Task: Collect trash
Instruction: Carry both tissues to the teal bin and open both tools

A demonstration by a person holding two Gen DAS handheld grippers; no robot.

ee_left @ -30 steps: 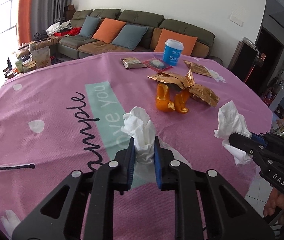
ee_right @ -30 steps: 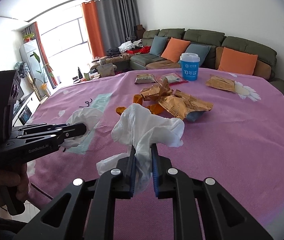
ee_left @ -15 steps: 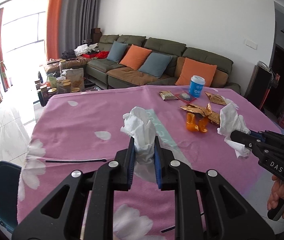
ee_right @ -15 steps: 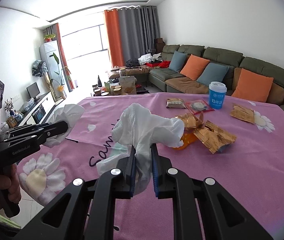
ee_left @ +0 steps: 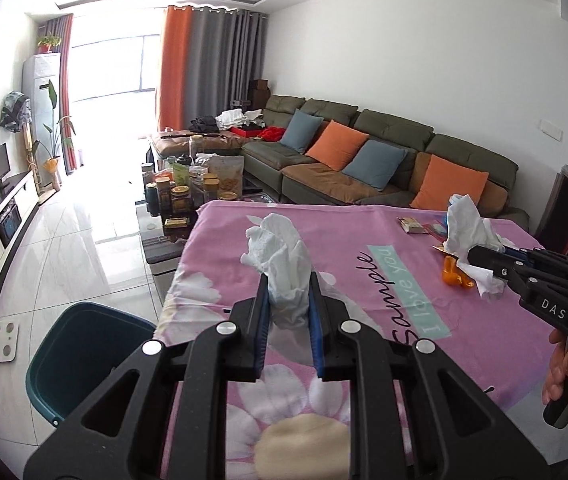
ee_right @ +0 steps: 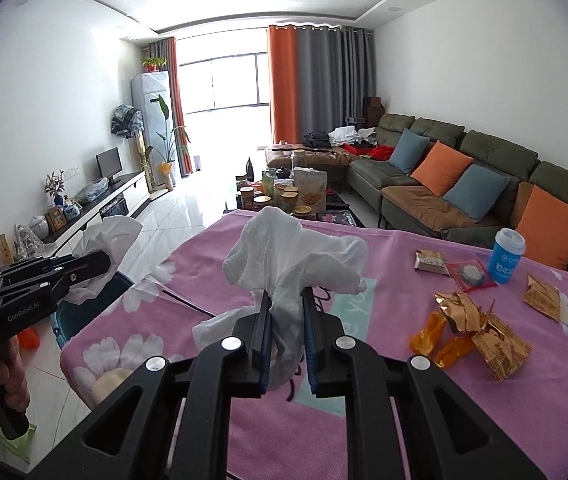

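Both grippers have swung away from the litter toward the desk's near-left corner since the earlier frame, lifting as they went, so that the dark teal bin (ee_left: 84,360) on the floor beside that corner has now come into the left wrist view. The left gripper (ee_left: 287,312) is pinching a crumpled white tissue (ee_left: 280,256) between its blue pads, the wad standing up above the jaws. The right gripper (ee_right: 287,336) is likewise pinched on a larger crumpled tissue (ee_right: 295,264), part of which droops below the jaws. Each shows in the other's view, carried clear of the pink flowered cloth on the desk (ee_right: 443,420).

As for progress, I judge the job to be at an early stage: two tissues are picked up and in transit, but neither hangs over the bin yet, and what the bin already holds cannot be seen. Left on the desk are the crumpled gold foil wrappers (ee_right: 487,336) with orange wrapper pieces (ee_right: 431,330) touching them, another gold packet (ee_right: 543,294) farther right, a small tan snack packet (ee_right: 429,262), a red-edged clear sachet (ee_right: 469,274) beside it, and the blue paper cup (ee_right: 507,256) with its white lid. Presumably all of these still need collecting after the tissues are dropped, which would mean several more trips between the far side of the desk and the bin.
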